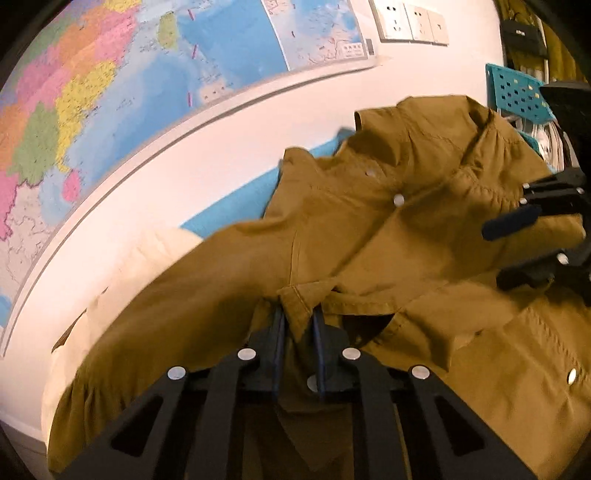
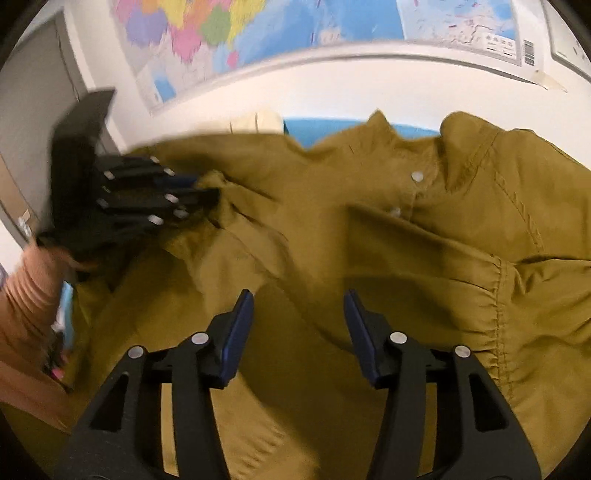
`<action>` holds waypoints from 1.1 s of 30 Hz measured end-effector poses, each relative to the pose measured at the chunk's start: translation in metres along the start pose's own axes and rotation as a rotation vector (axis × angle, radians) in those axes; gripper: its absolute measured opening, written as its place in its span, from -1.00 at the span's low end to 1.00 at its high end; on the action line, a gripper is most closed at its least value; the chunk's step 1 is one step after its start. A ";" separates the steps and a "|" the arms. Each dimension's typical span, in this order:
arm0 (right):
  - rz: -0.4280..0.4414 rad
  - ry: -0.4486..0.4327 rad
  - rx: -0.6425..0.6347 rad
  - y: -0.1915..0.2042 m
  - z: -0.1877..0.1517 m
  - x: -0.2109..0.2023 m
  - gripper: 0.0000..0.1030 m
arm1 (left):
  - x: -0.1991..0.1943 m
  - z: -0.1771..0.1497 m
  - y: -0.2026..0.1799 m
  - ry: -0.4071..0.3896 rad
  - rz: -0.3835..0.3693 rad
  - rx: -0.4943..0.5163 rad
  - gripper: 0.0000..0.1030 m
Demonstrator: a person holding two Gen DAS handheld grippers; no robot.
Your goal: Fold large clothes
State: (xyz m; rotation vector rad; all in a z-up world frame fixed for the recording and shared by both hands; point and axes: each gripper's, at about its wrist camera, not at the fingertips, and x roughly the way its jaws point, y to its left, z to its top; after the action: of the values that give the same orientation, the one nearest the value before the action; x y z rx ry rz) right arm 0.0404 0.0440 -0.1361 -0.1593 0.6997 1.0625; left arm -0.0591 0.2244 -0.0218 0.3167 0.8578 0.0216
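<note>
A mustard-brown button shirt [image 1: 369, 236] lies spread and partly bunched in front of both grippers; it fills the right wrist view [image 2: 369, 240] too. My left gripper [image 1: 299, 317] is shut on a cuff or hem edge of the shirt, with cloth pinched between its fingers. It also shows at the left of the right wrist view [image 2: 207, 192], gripping the same fold. My right gripper [image 2: 299, 306] is open and empty, just above the shirt's body. It shows at the right edge of the left wrist view [image 1: 517, 243].
A coloured wall map [image 1: 92, 92] hangs behind, with wall sockets [image 1: 410, 22] to its right. A blue surface [image 1: 229, 210] and a cream cloth [image 1: 140, 266] lie under the shirt. A teal perforated crate [image 1: 517, 92] stands at the far right. A grey door [image 2: 33, 110] is at left.
</note>
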 end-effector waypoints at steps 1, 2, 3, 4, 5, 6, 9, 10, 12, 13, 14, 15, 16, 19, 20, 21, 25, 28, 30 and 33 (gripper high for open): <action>0.007 -0.005 -0.009 0.003 0.000 0.001 -0.01 | 0.003 0.002 -0.001 0.002 0.000 0.004 -0.68; 0.014 0.002 -0.030 0.011 0.001 0.008 -0.01 | 0.005 0.001 -0.001 0.010 -0.014 0.009 -0.59; 0.013 0.021 -0.046 0.017 0.001 0.016 -0.02 | 0.005 0.001 0.000 0.016 -0.033 0.003 -0.33; -0.004 0.049 -0.063 0.022 0.000 0.027 -0.04 | -0.001 0.000 0.003 0.014 -0.053 -0.014 -0.20; -0.016 0.074 -0.071 0.021 -0.002 0.035 -0.04 | -0.007 -0.001 0.004 0.002 -0.063 -0.025 -0.02; -0.023 0.109 -0.077 0.023 -0.005 0.044 -0.04 | -0.019 -0.004 0.007 -0.028 -0.067 -0.034 0.20; -0.053 0.134 -0.123 0.028 -0.011 0.054 -0.03 | -0.065 -0.015 0.022 -0.126 -0.047 -0.062 0.35; -0.056 0.142 -0.123 0.029 -0.011 0.053 -0.03 | -0.079 -0.019 0.029 -0.149 -0.036 -0.072 0.37; -0.032 0.099 -0.102 0.030 -0.004 0.040 -0.03 | -0.105 -0.031 0.047 -0.181 -0.008 -0.115 0.58; -0.015 0.080 -0.096 0.032 -0.001 0.035 -0.03 | -0.113 -0.037 0.055 -0.182 0.000 -0.138 0.58; 0.000 0.054 -0.092 0.035 0.004 0.029 -0.03 | -0.120 -0.045 0.064 -0.173 0.032 -0.164 0.58; 0.006 0.025 -0.101 0.040 0.009 0.024 -0.03 | -0.123 -0.052 0.070 -0.160 0.065 -0.182 0.58; 0.023 0.003 -0.121 0.048 0.014 0.022 -0.03 | -0.125 -0.058 0.076 -0.146 0.079 -0.196 0.58; 0.048 -0.008 -0.142 0.065 0.027 0.032 -0.03 | -0.121 -0.078 0.089 -0.095 0.094 -0.242 0.58; 0.069 -0.003 -0.143 0.072 0.032 0.041 -0.03 | -0.119 -0.083 0.090 -0.080 0.094 -0.248 0.58; 0.082 0.006 -0.139 0.076 0.036 0.051 -0.03 | -0.116 -0.089 0.091 -0.060 0.100 -0.252 0.58; 0.148 0.088 -0.148 0.100 0.031 0.072 -0.03 | -0.109 -0.110 0.091 -0.002 0.088 -0.264 0.49; 0.291 0.093 -0.187 0.128 0.022 0.060 0.02 | -0.108 -0.121 0.094 0.010 0.077 -0.274 0.47; 0.397 0.116 -0.233 0.158 0.009 0.056 0.20 | -0.113 -0.125 0.096 -0.006 0.054 -0.293 0.47; 0.473 0.183 -0.285 0.198 -0.008 0.070 0.22 | -0.120 -0.122 0.099 -0.039 0.046 -0.313 0.47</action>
State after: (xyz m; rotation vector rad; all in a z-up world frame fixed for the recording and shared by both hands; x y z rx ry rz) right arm -0.1090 0.1914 -0.1434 -0.3512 0.7673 1.6162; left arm -0.2183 0.3332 0.0207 0.0426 0.7941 0.1903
